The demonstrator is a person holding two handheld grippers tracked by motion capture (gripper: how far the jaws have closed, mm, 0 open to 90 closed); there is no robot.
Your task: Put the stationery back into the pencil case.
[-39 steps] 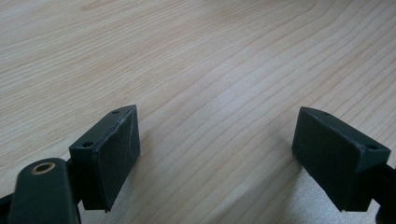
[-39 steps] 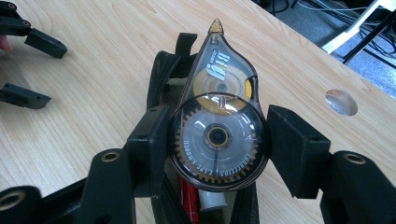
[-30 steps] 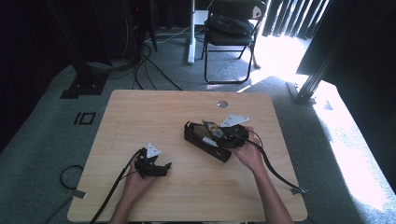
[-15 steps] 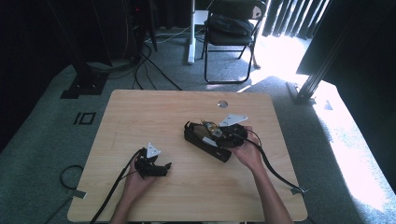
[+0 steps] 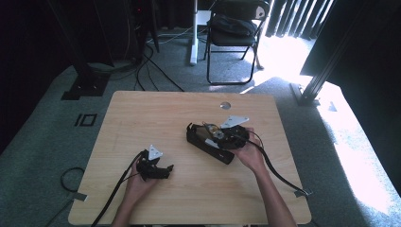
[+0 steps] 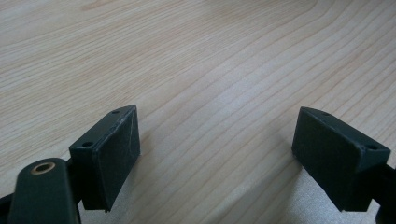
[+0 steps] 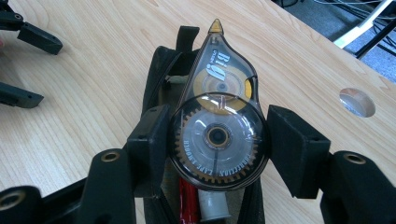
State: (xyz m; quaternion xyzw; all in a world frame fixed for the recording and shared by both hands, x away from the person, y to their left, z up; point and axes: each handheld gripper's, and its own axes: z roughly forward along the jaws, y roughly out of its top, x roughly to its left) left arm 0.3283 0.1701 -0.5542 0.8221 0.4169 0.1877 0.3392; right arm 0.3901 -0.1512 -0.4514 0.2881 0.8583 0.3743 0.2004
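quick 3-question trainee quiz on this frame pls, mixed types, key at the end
1. True or false: the left gripper holds a pen.
2. What sits between the jaws of the right gripper?
A. a correction tape dispenser
B. a stapler
C. a coin
3. Fill in: under the tape dispenser lies an open black ____ on the wooden table.

Key
1. False: in the left gripper view its jaws stand wide apart over bare wood.
2. A: the jaws flank its round clear body; the left one touches, while on the right a sliver of gap may remain.
3. Pencil case; a red pen shows inside it.
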